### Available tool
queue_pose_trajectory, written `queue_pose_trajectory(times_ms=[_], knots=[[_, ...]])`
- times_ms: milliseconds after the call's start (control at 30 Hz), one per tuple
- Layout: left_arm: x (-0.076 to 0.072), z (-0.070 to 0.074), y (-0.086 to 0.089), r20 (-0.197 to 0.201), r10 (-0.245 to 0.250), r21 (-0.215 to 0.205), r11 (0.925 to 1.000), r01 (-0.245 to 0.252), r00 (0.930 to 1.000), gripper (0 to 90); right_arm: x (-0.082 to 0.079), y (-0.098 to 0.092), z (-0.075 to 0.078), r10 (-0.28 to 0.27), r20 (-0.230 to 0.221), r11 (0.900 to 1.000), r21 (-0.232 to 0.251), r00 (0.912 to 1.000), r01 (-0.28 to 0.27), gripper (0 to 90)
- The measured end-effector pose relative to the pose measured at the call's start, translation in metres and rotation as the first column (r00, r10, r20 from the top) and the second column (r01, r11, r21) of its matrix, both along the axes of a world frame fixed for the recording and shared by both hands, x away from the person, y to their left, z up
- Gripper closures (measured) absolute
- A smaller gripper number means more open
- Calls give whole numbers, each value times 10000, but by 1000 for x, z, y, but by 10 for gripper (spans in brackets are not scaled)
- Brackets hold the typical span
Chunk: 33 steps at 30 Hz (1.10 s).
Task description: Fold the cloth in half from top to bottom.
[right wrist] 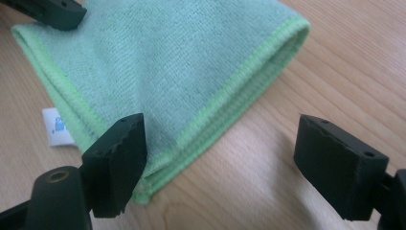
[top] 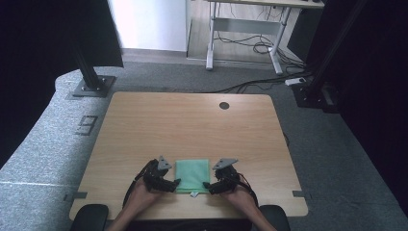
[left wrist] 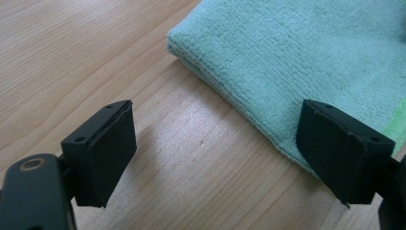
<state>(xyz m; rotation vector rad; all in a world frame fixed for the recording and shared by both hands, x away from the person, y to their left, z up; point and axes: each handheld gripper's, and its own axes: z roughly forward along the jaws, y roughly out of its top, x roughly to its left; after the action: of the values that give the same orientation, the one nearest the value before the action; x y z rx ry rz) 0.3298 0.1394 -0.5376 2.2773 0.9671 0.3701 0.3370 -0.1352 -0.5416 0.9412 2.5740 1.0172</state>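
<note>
A folded green cloth (top: 192, 174) lies flat near the front edge of the wooden table (top: 192, 125), with a small white label (top: 194, 194) poking out at its near side. My left gripper (top: 176, 184) stands open at the cloth's left near corner. In the left gripper view, my left gripper (left wrist: 218, 158) has one jaw over bare wood and the other over the cloth's (left wrist: 297, 62) folded edge. My right gripper (top: 207, 185) stands open at the right near corner. In the right gripper view, my right gripper (right wrist: 225, 165) straddles the hemmed corner of the cloth (right wrist: 163, 62), beside the label (right wrist: 57, 125).
A round cable hole (top: 224, 105) sits at the table's far middle. Beyond the table are a white-legged desk (top: 245, 29), floor cables (top: 260, 84) and two black posts (top: 89, 72). The person's forearms (top: 139, 207) come in over the front edge.
</note>
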Motion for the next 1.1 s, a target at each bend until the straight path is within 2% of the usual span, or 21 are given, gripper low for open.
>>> queue_pose_trajectory(times_ms=[100,233,333,367,500,567,633,733,767,833,867,967,1100], knots=[[-4,2,0,57,69,-224,9997,-68,10000,141,-3,-4,0,-123,-26,9999,95,9999,123,187],[-19,4,-4,-31,-363,-398,9986,361,9993,140,-3,-3,-1,-180,32,9998,-10,9998,180,177],[-21,-2,-3,-33,-289,-239,9993,289,9996,136,-3,-2,-2,-229,133,9997,-43,9996,230,165],[-18,-3,-2,-184,-219,-273,9994,214,9996,133,-2,-2,-3,-236,130,9997,-14,9996,236,162],[-11,-3,-3,41,-160,-12,9999,160,9999,110,1,-2,-4,-306,162,9995,18,9994,306,157],[0,-3,-3,158,13,24,10000,-14,9999,110,8,-1,-3,-339,332,9994,-62,9989,341,159],[2,-3,-3,161,64,-2,10000,-64,9999,109,14,0,-3,-399,412,9991,-107,9984,404,160],[14,-4,-3,198,118,20,9999,-118,9997,108,20,0,-3,-512,396,9986,-101,9979,517,160],[21,-4,-3,221,139,69,9999,-140,9997,91,26,0,-4,-631,379,9980,-56,9973,634,160],[24,-4,-4,207,187,5,9998,-187,9996,81,29,-1,-4,-686,360,9976,-37,9970,688,160],[33,-5,-3,92,291,-86,9995,-290,9995,66,35,-2,-4,-798,337,9968,39,9962,797,160],[45,-7,-3,-13,475,-306,9984,-475,9989,49,43,-4,-5,-972,247,9952,129,9950,969,160],[54,-9,-2,-99,579,-475,9972,-583,9983,40,51,-5,-5,-1096,176,9939,170,9938,1093,160]])
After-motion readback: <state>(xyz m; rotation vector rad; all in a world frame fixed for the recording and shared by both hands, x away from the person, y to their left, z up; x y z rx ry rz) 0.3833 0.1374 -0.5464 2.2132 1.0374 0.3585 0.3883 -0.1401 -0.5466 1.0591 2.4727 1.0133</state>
